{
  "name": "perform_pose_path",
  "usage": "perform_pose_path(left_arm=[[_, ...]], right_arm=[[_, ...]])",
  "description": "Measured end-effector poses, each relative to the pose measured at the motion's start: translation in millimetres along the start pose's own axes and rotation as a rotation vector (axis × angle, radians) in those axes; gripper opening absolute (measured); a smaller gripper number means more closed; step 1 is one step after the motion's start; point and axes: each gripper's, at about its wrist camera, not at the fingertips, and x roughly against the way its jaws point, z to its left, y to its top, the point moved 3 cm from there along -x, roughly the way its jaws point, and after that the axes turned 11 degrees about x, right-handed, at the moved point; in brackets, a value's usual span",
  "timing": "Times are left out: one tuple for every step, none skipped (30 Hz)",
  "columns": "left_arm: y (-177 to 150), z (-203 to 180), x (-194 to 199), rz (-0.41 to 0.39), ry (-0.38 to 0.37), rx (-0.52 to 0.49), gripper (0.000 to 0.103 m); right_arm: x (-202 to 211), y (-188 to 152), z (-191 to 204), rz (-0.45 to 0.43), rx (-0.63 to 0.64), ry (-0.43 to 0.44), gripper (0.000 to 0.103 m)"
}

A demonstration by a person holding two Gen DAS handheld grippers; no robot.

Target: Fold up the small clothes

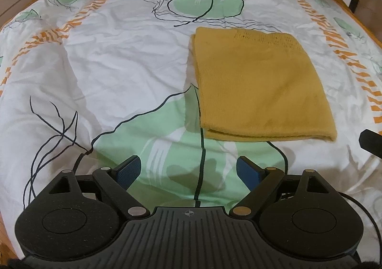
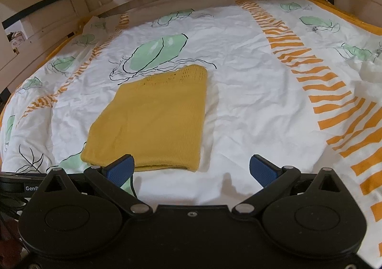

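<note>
Yellow knit garment (image 1: 260, 87), folded on the bed: soft, limp, light; pinch its near doubled edge; your jaws gape, empty.

Left tool (image 1: 188, 170) spread wide and empty, right tool (image 2: 192, 170) likewise

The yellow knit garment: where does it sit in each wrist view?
Left wrist: folded yellow garment lies right of centre, beyond the open left tongs.
Right wrist: it lies left of centre, its near edge by the open right tongs.
Shared landmark: the green leaf print beyond it.
</note>
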Motion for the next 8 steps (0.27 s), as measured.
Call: perform_pose_path(left_arm=[[-0.3, 0.1, -0.5, 0.003, -0.003, 0.001, 0.087], [-0.5, 0.1, -1.4, 0.006, -0.004, 0.003, 0.087], [-0.7, 0.1, -2.1, 0.007, -0.005, 0.002, 0.087], [-1.1, 0.3, -2.6, 0.007, -0.005, 0.001, 0.087], [-0.8, 0.8, -3.1, 0.007, -0.004, 0.001, 0.087], [-1.0, 1.1, -3.3, 0.006, -0.002, 0.001, 0.087], [-1.2, 1.5, -3.8, 0.004, 0.001, 0.001, 0.087], [-1.1, 1.6, -4.1, 0.001, 0.002, 0.001, 0.087]], right_arm=[[-0.6, -0.1, -0.1, 0.002, -0.001, 0.000, 0.102], [-1.3, -0.5, -0.3, 0.005, -0.003, 0.000, 0.102], [-2.0, -0.8, -0.7, 0.008, -0.006, 0.001, 0.102], [-2.8, -1.2, -1.1, 0.012, -0.008, 0.000, 0.102], [-3.8, -1.5, -1.8, 0.015, -0.011, 0.000, 0.102], [-4.7, -1.8, -2.6, 0.019, -0.014, -0.001, 0.102], [-5.7, -2.2, -3.4, 0.023, -0.019, 0.000, 0.102], [-6.8, -2.6, -4.1, 0.027, -0.024, 0.001, 0.102]])
